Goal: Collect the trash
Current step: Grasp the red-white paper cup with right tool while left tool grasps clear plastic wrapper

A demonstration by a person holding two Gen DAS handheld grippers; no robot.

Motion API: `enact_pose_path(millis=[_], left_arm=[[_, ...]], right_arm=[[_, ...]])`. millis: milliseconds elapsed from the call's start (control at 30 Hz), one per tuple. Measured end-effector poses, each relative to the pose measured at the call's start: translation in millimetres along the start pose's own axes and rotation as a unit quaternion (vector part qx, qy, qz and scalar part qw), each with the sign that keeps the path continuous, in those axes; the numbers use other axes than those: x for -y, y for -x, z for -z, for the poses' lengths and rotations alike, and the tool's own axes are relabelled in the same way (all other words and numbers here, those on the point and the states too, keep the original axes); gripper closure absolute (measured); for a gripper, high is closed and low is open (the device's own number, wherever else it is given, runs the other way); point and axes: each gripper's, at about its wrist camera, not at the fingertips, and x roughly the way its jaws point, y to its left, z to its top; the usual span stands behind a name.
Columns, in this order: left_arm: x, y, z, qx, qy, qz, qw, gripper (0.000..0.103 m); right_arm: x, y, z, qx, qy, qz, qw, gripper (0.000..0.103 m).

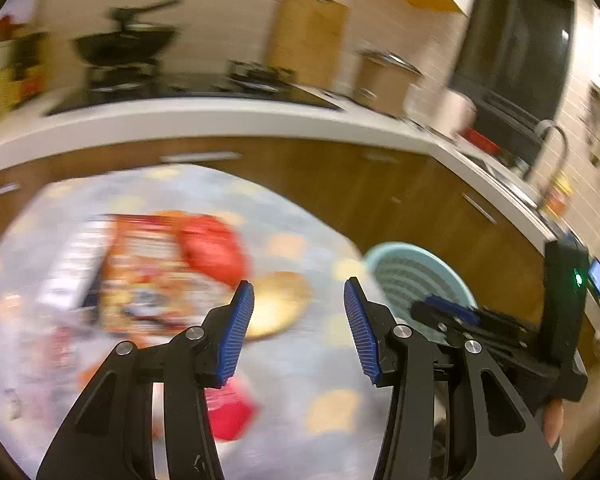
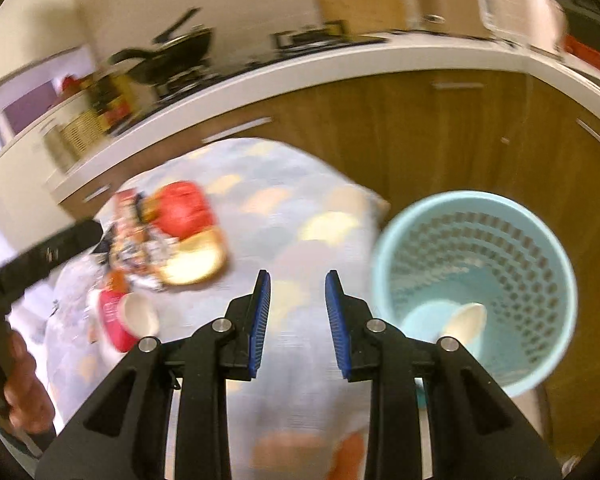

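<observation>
Both views are blurred by motion. A light blue perforated bin [image 2: 476,280] stands right of the table, with a pale cup [image 2: 464,320] lying inside; the bin also shows in the left wrist view [image 1: 416,280]. Trash lies on the patterned tablecloth [image 2: 296,240]: a red and orange snack bag [image 1: 160,272], a red bag [image 2: 182,208], a tan round plate [image 2: 196,264] and a red paper cup [image 2: 126,320] on its side. My left gripper [image 1: 300,320] is open and empty above the table. My right gripper [image 2: 298,320] is open and empty, left of the bin.
A white kitchen counter [image 1: 220,120] with brown cabinets [image 1: 380,196] curves behind the table. On it are a hob with a black pan [image 1: 124,44], a steel pot [image 1: 384,80] and a sink tap [image 1: 548,144] at the right.
</observation>
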Motion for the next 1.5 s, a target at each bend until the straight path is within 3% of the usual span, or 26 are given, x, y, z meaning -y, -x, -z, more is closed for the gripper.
enact_pose_path(millis=[100,267,467,500,600,700,767,933,1167,1333,1500], left_arm=[[-40,34,5,0.020,0.029,-0.041,0.9985,0.054],[-99,77,16,0.040,0.065,-0.105,0.9916,0.040],[-156,96,36,0.028,0.103,-0.143,0.9840,0.034],[-166,97,41,0.023,0.109,-0.150,0.9825,0.034],[-185,100,53,0.011,0.118,-0.168,0.9787,0.028],[-211,99,70,-0.006,0.148,-0.166,0.9750,0.025],[-224,95,77,-0.013,0.176,-0.140,0.9742,0.025],[-235,75,88,-0.034,0.189,-0.111,0.9751,0.025],[-230,55,88,-0.044,0.200,-0.091,0.9746,0.033],[-216,47,87,-0.052,0.176,-0.105,0.9774,0.041],[-209,43,88,-0.055,0.161,-0.140,0.9755,0.069]], right_arm=[[-32,-8,4,0.004,0.022,-0.020,1.000,0.077],[-67,-24,19,-0.003,0.031,-0.054,0.998,0.077],[-104,-48,41,-0.043,0.052,-0.074,0.995,0.076],[-110,-51,44,-0.046,0.056,-0.073,0.995,0.071],[-125,-51,51,-0.037,0.068,-0.063,0.995,0.030],[-141,-53,56,-0.031,0.092,-0.064,0.993,0.026],[-151,-58,58,-0.035,0.105,-0.052,0.992,0.026],[-161,-67,64,-0.036,0.127,-0.023,0.991,0.026],[-167,-77,62,-0.043,0.138,0.001,0.990,0.026],[-167,-79,62,-0.048,0.137,0.004,0.989,0.026],[-174,-79,67,-0.047,0.154,0.011,0.987,0.028]])
